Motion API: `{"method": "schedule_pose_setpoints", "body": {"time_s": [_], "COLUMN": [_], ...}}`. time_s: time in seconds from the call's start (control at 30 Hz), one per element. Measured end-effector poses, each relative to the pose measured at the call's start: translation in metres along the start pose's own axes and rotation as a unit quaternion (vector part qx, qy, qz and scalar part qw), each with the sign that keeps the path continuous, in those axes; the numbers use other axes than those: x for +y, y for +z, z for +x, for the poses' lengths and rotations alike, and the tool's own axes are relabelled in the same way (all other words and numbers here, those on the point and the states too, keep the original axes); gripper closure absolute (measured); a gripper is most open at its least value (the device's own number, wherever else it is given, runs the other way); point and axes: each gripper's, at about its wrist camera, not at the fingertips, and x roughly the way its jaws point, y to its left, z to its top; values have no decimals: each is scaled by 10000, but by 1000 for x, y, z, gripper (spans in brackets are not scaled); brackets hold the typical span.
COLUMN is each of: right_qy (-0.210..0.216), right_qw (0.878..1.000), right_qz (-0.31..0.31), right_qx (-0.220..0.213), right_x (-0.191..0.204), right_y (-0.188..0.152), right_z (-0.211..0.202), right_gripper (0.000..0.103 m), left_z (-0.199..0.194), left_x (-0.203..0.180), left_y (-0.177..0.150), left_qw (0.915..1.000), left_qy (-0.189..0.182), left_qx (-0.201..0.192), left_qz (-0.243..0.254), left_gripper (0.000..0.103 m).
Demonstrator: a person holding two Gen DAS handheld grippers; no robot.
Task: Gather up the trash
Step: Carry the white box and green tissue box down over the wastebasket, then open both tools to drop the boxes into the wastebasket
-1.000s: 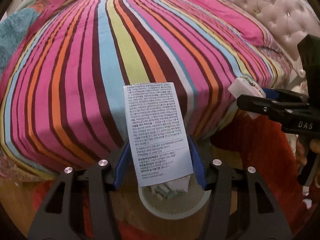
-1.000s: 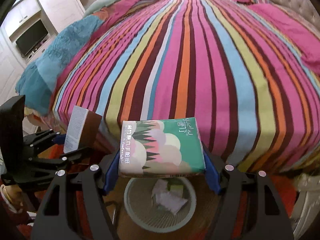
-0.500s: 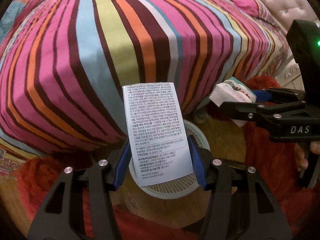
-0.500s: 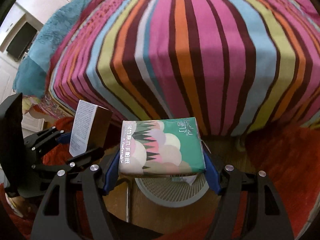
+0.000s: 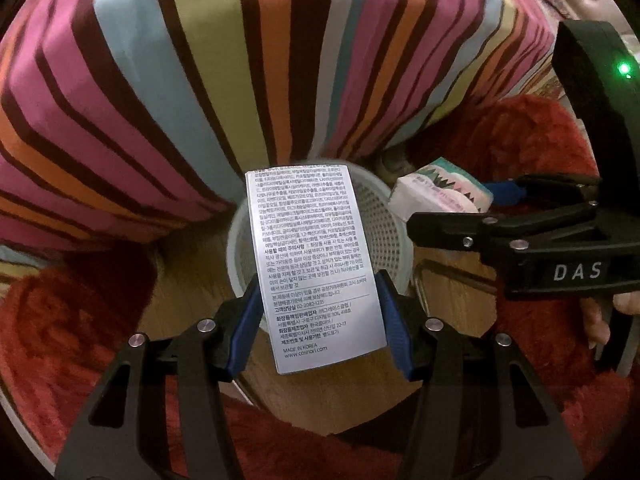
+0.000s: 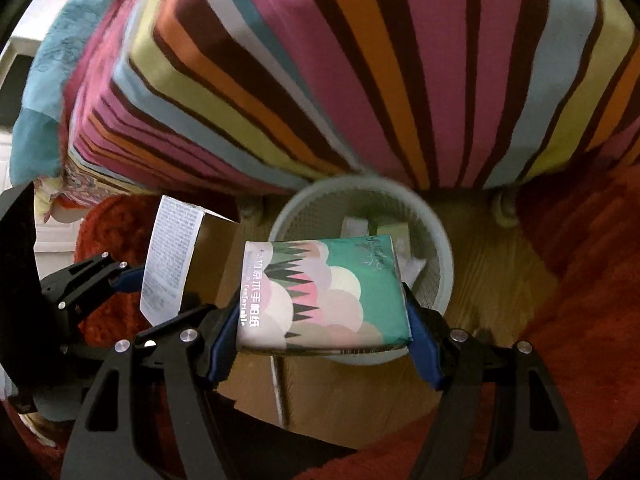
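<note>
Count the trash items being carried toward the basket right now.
2: a printed box in the left claw, a tissue pack in the right claw. The basket already holds scraps.

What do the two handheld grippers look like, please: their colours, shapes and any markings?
Both the left gripper and the right gripper have black angular frames with triangular cut-outs, silver round screws and blue finger pads. Seen from the left wrist, the right gripper carries white letters "DAS" and a green light.

Open-topped wastebasket (image 6: 436,240) mouth, striped bed (image 6: 360,72) edge close behind it
</note>
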Motion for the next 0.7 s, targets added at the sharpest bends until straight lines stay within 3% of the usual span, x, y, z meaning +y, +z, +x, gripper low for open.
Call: {"method": "schedule_pose_setpoints", "body": {"time_s": [0.13, 0.7], "right_qy": [24, 115], "right_qw": [9996, 9920], "right_qz": [192, 952], "right_qx": [225, 825], "right_x": [-1, -21], "right_y": [3, 13], "right_z": [12, 51], "right_gripper": [35, 35], "left_z": [20, 59], "left_x": [5, 10], "left_y": [-1, 14], "left_qw": [9991, 9919], "left_qy": [-113, -311], "left_qx": [380, 1162], "left_qz": [-172, -405], "left_gripper": [49, 48]}}
